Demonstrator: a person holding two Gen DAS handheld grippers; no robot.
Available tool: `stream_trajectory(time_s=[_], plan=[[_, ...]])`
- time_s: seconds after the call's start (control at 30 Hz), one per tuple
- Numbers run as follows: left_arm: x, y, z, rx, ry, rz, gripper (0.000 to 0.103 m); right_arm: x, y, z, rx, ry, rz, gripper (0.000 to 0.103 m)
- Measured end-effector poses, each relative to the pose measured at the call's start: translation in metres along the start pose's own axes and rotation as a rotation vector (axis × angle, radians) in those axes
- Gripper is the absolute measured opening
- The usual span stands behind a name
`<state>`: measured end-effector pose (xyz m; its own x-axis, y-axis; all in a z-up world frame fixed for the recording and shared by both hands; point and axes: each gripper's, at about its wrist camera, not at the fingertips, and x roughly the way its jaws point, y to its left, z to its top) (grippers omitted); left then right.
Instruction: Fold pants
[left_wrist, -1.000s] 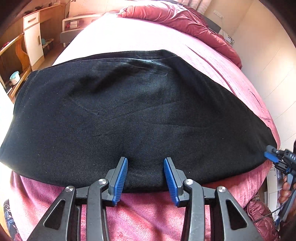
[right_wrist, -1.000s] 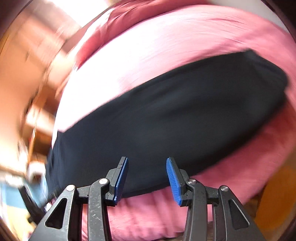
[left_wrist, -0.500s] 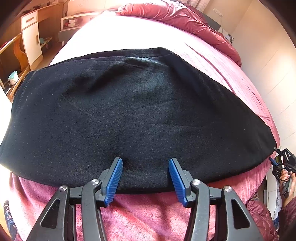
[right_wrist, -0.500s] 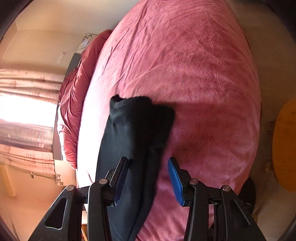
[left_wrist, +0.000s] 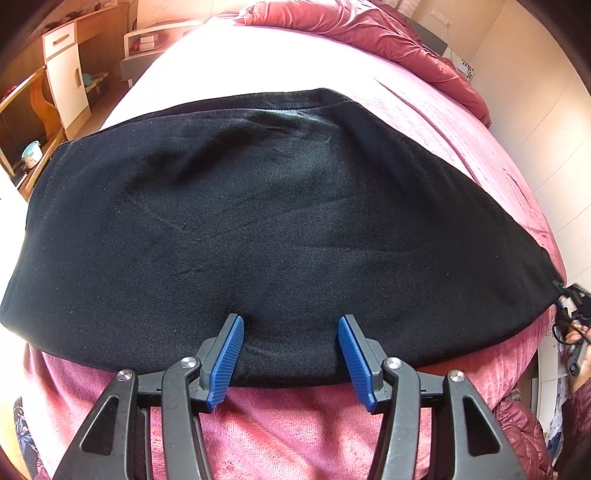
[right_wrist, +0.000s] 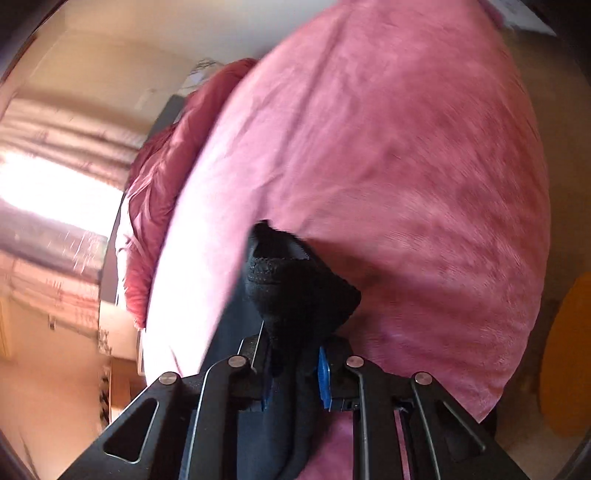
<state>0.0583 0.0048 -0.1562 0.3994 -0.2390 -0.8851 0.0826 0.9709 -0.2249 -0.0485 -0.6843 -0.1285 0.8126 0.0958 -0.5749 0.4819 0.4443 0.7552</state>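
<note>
Two blue pads of the left tongs (left_wrist: 291, 354) stand wide apart over the near edge of the black pants (left_wrist: 266, 229), gripping nothing. That garment lies spread flat across the pink bed (left_wrist: 306, 424), reaching ahead and to both sides. At its far right end, the right tongs (right_wrist: 293, 373) are closing on a bunched corner (cloth sits between the pads). Beyond lies a red quilt (left_wrist: 369, 33); a wooden shelf (left_wrist: 26, 122) far left holds a pale pot (left_wrist: 30, 154).

No text, label, brand, number or sign is readable in either view; nothing shows legible print.
</note>
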Motion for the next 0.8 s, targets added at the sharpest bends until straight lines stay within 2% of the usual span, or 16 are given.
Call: stream_trajectory(time_s=[0.17,0.3,0.5,0.8], plan=[[0.001,0.001,0.001,-0.005,-0.001,-0.004,0.055,-0.021,0.063,-0.01,-0.206,0.034,0.064,0.019],[-0.002,0.003,0.006,-0.023,0.006,-0.022,0.055,-0.033,0.107,-0.036,-0.329,0.072,0.123,0.019],[-0.011,0.015,0.016,-0.096,-0.001,-0.101,0.053,-0.028,0.156,-0.104,-0.478,0.191,0.207,0.019],[-0.03,0.019,0.029,-0.103,-0.039,-0.244,0.053,0.035,0.2,-0.221,-0.647,0.43,0.24,0.019]])
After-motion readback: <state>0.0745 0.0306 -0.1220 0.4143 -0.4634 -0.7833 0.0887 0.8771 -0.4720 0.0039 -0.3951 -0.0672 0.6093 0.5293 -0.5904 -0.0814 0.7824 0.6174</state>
